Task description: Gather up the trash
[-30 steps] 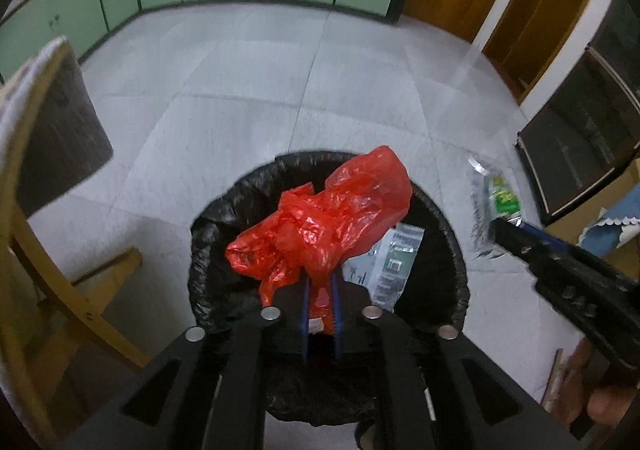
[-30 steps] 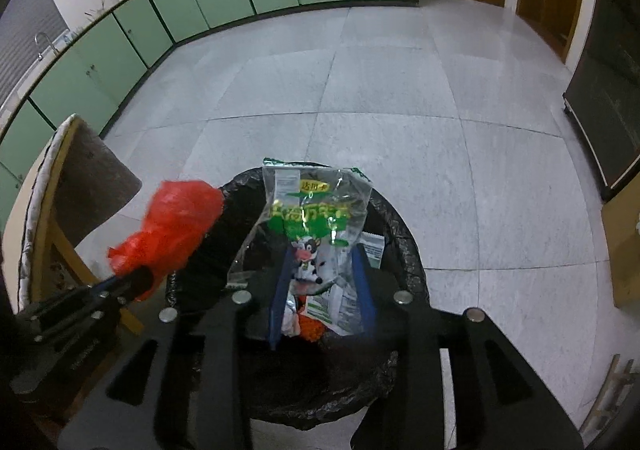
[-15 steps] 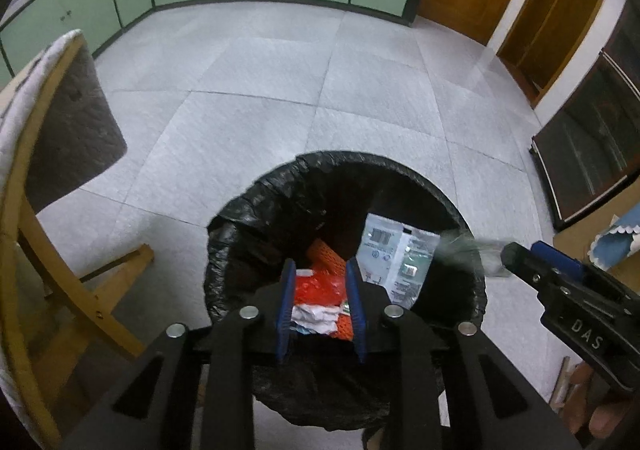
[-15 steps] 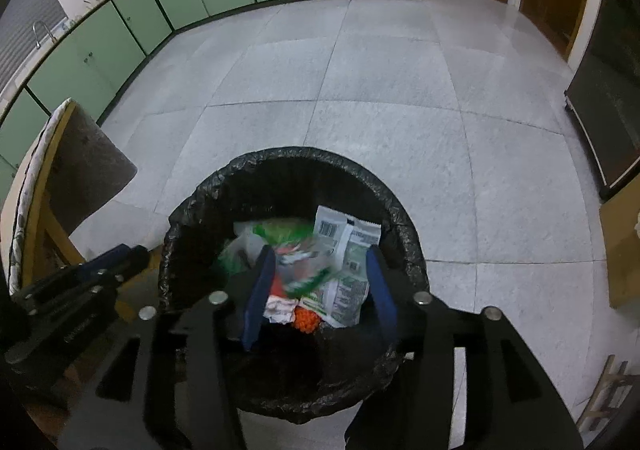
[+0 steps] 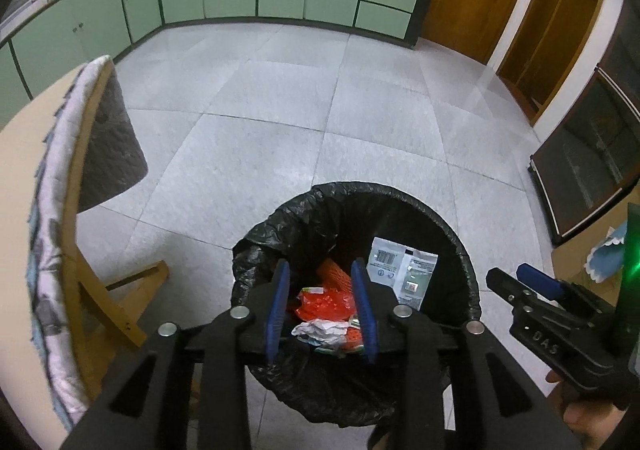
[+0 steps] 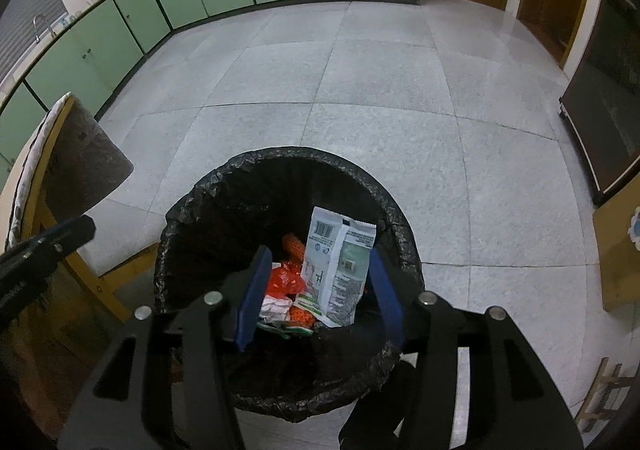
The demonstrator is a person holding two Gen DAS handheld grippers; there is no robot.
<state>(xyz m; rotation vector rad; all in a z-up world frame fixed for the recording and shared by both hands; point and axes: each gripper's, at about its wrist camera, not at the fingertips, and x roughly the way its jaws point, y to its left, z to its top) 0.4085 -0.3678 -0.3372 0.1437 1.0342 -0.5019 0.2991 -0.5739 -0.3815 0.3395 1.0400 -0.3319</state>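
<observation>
Both hand-held tools now hang over the round bin lined with a black plastic bag (image 5: 460, 250), and neither carries anything. A second ago the left gripper (image 5: 322, 312) was clamped on a crumpled red plastic bag, and the right gripper (image 6: 318, 290) held a clear green-printed snack packet above the rim; both pieces have since dropped inside. The red plastic bag (image 5: 326, 300) lies in the bottom of the bin among white crumpled paper (image 5: 320, 330) and other scraps, and a white printed foil packet (image 5: 404, 270) leans against the right inner wall. The green packet is hard to pick out now; only a green-edged scrap shows low in the heap in the right wrist view. The left gripper's jaws have just been opening and stand apart with nothing between them, only the rubbish far below; the right gripper's blue fingers (image 6: 252, 294) are also spread, framing the white packet without touching it. The grey tiled floor (image 5: 280, 109) far of the bin looks bare, and a wooden chair with a padded back (image 5: 60, 209) stands at the left. Judging by this, 2 pieces are delivered, and any further collecting would mean searching outside these views.
</observation>
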